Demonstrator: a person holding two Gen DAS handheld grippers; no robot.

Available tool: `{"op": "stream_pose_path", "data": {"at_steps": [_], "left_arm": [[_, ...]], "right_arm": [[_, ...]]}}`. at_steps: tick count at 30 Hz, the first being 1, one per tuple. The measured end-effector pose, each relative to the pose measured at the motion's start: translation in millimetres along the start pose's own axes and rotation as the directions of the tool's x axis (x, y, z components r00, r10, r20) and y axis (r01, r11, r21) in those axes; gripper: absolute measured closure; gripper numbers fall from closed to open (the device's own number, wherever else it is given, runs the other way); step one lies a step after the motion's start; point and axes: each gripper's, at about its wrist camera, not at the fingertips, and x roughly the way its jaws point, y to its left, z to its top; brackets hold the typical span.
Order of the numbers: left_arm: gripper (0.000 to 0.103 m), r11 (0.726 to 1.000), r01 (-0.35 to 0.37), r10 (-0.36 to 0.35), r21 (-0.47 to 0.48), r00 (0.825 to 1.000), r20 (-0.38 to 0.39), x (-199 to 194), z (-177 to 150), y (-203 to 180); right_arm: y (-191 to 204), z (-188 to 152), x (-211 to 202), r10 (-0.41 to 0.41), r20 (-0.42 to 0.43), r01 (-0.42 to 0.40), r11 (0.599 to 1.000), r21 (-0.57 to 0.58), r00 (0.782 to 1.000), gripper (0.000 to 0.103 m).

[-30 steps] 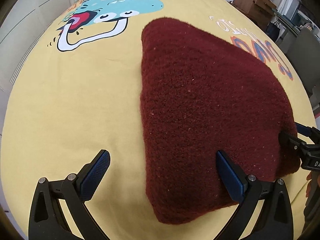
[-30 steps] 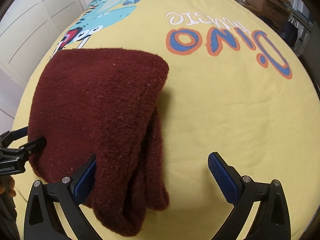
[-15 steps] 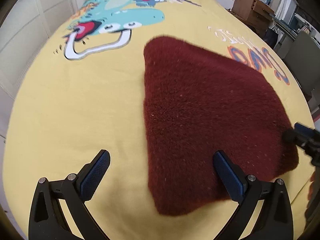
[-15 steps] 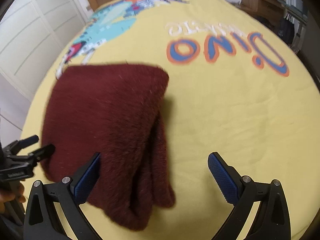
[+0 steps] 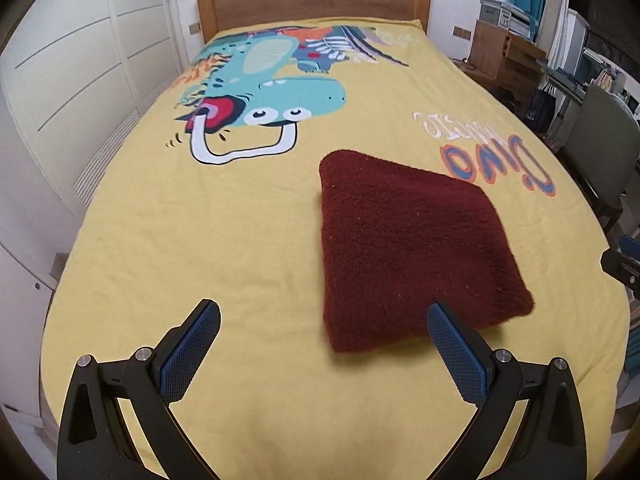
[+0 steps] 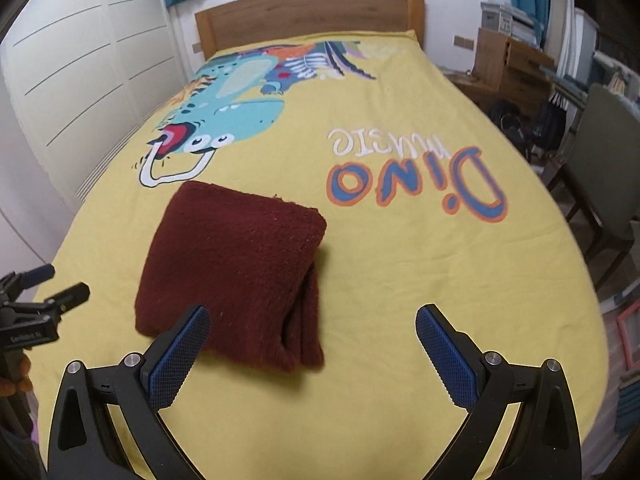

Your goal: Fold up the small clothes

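Observation:
A dark red fleece garment [image 5: 412, 248] lies folded into a thick square on the yellow bed cover [image 5: 208, 240]. Its stacked folded edges show on the right side in the right wrist view, where the garment [image 6: 236, 268] sits left of centre. My left gripper [image 5: 324, 344] is open and empty, held above the bed just short of the garment's near left corner. My right gripper [image 6: 312, 344] is open and empty too, above the garment's near right corner. The left gripper [image 6: 44, 292] also shows at the far left of the right wrist view.
The bed cover carries a dinosaur print [image 5: 260, 96] and coloured lettering [image 6: 416, 180]. A wooden headboard [image 5: 312, 0] stands at the far end. White wardrobe doors [image 5: 80, 80] line the left side. A chair [image 6: 600, 168] and wooden furniture [image 6: 508, 60] crowd the right side.
Both grippers have pulled back and up from the garment, so more of the bed and room shows. The garment stays folded and still. Both grippers remained open.

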Motion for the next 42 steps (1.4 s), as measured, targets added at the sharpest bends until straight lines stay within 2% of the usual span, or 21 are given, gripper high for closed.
{"op": "stream_pose_path", "data": {"at_steps": [7,11,14,31,42], "left_arm": [[0.001,0.998,-0.06,0.06,-0.007,0.998,-0.007,-29.0,-30.2,2.9],[0.001,0.998,-0.043,0.042,-0.037,0.999,-0.035,-35.1,-44.3,7.2],[0.001,0.998,-0.06,0.059,-0.027,0.997,-0.047,-38.4,-48.0,6.5],[0.001,0.998,-0.069,0.068,-0.006,0.997,-0.044,-43.4,-52.6,7.8],[0.001,0.999,-0.044,0.043,-0.025,0.998,-0.039,-45.0,-53.8,8.8]], "right_arm": [[-3.7,-35.6,-43.4,-0.057,0.004,0.057,0.998,-0.008,0.998,0.001],[-14.5,-56.1,-58.3,-0.069,-0.003,0.069,0.998,0.014,0.998,0.0],[-19.1,-63.5,-66.5,-0.084,-0.006,0.084,0.996,0.013,0.996,0.0],[-20.1,-67.0,-79.2,-0.11,0.0,0.11,0.994,0.007,0.994,0.0],[-17.3,-67.3,-80.2,-0.118,-0.009,0.118,0.993,-0.014,0.993,0.0]]}}
